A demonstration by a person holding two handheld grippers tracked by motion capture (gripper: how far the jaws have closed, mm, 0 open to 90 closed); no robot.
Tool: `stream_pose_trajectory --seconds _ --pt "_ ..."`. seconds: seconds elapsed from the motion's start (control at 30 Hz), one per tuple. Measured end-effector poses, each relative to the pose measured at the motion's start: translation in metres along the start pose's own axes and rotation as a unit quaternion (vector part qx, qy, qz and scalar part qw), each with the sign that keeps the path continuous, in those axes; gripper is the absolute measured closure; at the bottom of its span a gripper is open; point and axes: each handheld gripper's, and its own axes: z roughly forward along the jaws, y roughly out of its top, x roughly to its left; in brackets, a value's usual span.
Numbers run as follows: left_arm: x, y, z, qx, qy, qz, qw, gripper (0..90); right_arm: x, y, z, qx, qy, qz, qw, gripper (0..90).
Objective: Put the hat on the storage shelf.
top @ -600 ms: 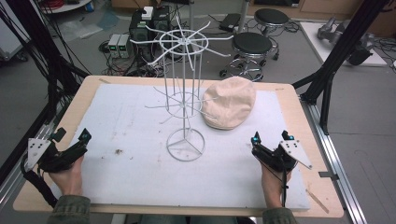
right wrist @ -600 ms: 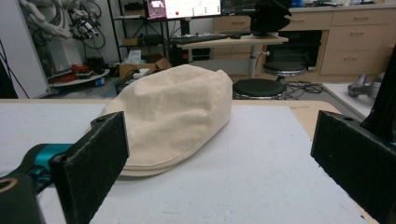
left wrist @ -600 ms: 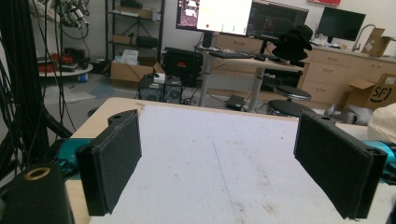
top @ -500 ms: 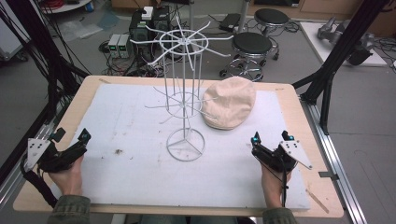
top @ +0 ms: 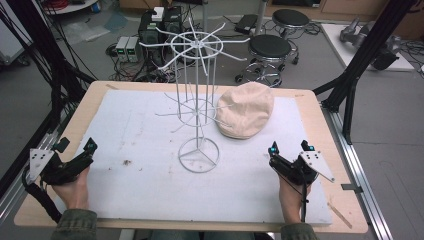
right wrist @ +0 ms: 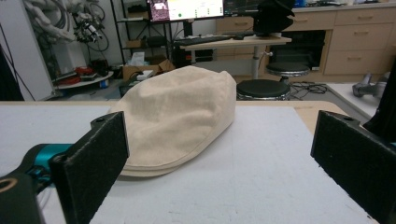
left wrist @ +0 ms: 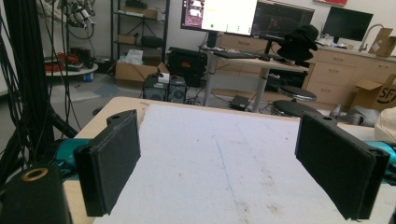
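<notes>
In the high view a beige cap (top: 246, 110) lies on the white mat (top: 140, 130), just right of the white wire rack (top: 197, 100), whose lower arms cross in front of its left edge. The left gripper (top: 76, 152) rests near the mat's left edge, well apart from the cap; the right gripper (top: 291, 147) sits nearer, below the cap. Both sets of jaws stand open, empty.

In the left gripper view the jaws gape over bare mat; a pale sliver at the right edge is probably the cap, cut off.

In the right gripper view the cap (right wrist: 180, 119) lies ahead of the spread jaws, untouched, its left brim hidden behind one pad.
</notes>
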Motion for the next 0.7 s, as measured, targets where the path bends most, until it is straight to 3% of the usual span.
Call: stream_pose_trajectory --seconds 0.17,0.27,0.7 --pt "-0.001 -0.001 0.001 0.004 -0.001 0.004 1.0000 14.5 0.000 0.001 0.001 -0.012 -0.029 0.008 0.9995 3.3" --pt "-0.003 -0.002 0.002 0.006 -0.003 0.005 1.0000 14.5 0.000 0.004 0.002 -0.023 -0.017 0.010 0.9996 3.3" --pt "-0.010 -0.005 0.006 0.012 -0.012 0.013 0.9998 14.5 0.008 0.029 0.022 -0.020 0.019 0.005 0.9996 3.3"
